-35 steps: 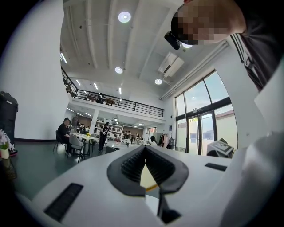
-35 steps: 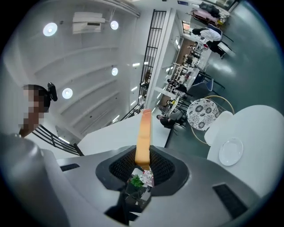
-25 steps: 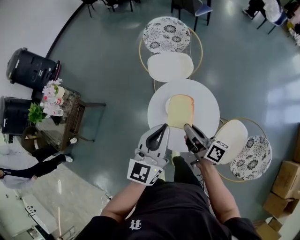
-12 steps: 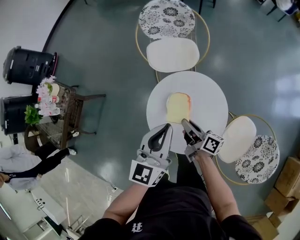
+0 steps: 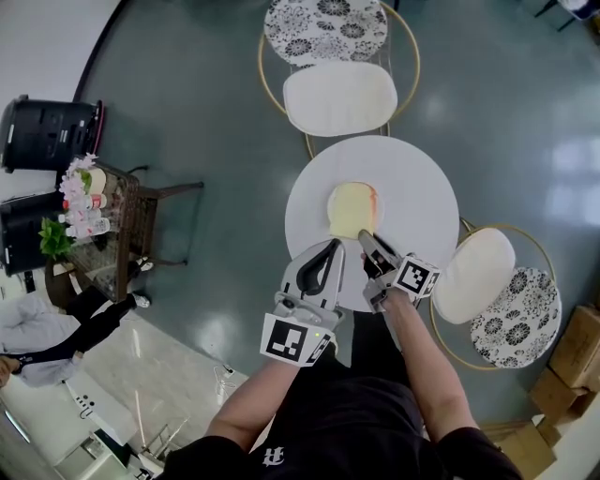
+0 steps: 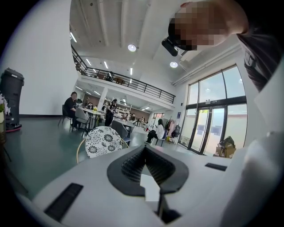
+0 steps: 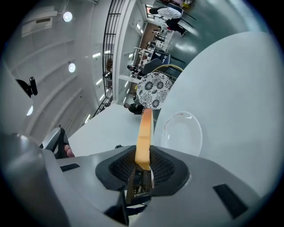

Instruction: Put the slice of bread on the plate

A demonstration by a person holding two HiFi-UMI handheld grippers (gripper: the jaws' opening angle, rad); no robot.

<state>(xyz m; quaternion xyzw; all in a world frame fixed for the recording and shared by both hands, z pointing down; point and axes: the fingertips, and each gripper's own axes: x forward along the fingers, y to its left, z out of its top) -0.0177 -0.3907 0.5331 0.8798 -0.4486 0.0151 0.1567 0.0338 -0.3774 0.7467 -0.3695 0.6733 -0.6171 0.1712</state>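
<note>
My right gripper (image 5: 367, 243) is shut on the near edge of a pale yellow slice of bread (image 5: 352, 208), which it holds out flat over the round white table (image 5: 412, 202). In the right gripper view the bread (image 7: 144, 128) shows edge-on between the pads, with the small clear plate (image 7: 182, 133) close beside it on the tabletop. Whether bread and plate touch I cannot tell. My left gripper (image 5: 331, 247) hangs at the table's near edge, to the left of the bread. It is shut and holds nothing (image 6: 144, 153).
A chair with a patterned seat (image 5: 323, 28) and white backrest (image 5: 339, 98) stands beyond the table. A second chair (image 5: 497, 291) is at the right. A wicker side table with flowers and bottles (image 5: 103, 220) and black bins (image 5: 42, 131) stand at the left. Cardboard boxes (image 5: 577, 352) sit at the far right.
Both grippers have sunk toward the table. The right one has brought the bread down over the plate and rolled a little.
</note>
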